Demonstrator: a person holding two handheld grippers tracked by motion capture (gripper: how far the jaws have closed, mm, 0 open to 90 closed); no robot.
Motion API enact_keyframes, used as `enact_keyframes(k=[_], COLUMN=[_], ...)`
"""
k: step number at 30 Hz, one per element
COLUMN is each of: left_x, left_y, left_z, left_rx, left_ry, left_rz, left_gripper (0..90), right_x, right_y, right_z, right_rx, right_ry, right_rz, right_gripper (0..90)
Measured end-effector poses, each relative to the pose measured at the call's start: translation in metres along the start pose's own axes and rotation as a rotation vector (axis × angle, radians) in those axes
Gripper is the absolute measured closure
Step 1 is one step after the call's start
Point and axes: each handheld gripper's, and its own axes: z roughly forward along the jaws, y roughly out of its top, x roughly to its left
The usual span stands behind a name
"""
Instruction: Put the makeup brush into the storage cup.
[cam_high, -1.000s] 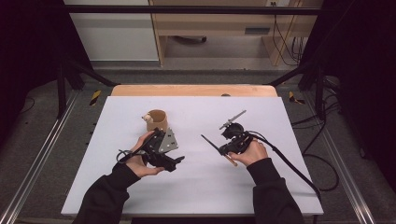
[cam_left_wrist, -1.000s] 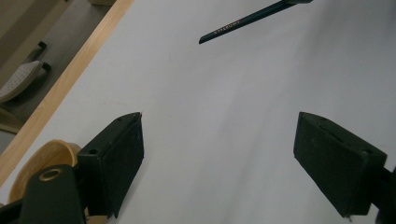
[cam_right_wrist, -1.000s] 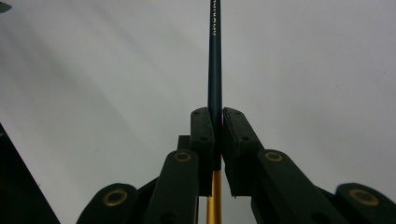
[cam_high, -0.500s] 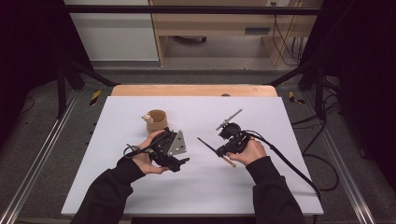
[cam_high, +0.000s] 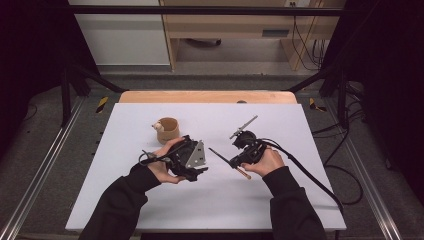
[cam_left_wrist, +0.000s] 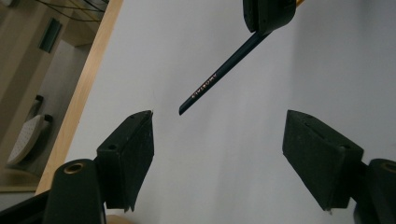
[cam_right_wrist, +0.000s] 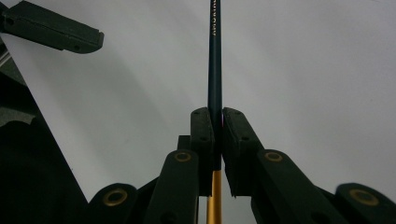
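High view: both hands over the white surface, left hand-held gripper and right hand-held gripper facing each other near the middle. Right one's clamped tight on a dark pencil — tip sticks out toward the left gripper, orange-ish end pokes out the back by the palm. Right gripper view confirms: jaws pinched together on the pencil, gold section below the pads. Left gripper view — jaws apart, have just been closing in a bit, nothing between them; pencil tip hangs in the air ahead, short of the gap. Small brown cup sits behind the left hand, apart from both.
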Motion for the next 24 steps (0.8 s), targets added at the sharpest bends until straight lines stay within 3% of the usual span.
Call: enact_keyframes(k=[13, 18, 21, 24], left_x=[0.0, -0.002, -0.004, -0.005], left_y=[0.006, 0.008, 0.009, 0.01], left_z=[0.006, 0.009, 0.01, 0.011], left_rx=[-0.002, -0.023, -0.01, -0.01], left_ry=[-0.03, -0.023, -0.018, -0.017], left_rz=[0.087, 0.129, 0.138, 0.148], left_gripper=[29.9, 31.3, 32.1, 33.1], right_x=[0.003, 0.004, 0.005, 0.004], right_y=[0.003, 0.004, 0.005, 0.005], right_z=[0.001, 0.004, 0.005, 0.005], right_rx=[0.024, 0.043, 0.051, 0.053], right_ry=[0.044, 0.065, 0.069, 0.066], right_rz=[-0.015, -0.01, -0.01, -0.034], right_gripper=[83.1, 83.1, 83.1, 83.2])
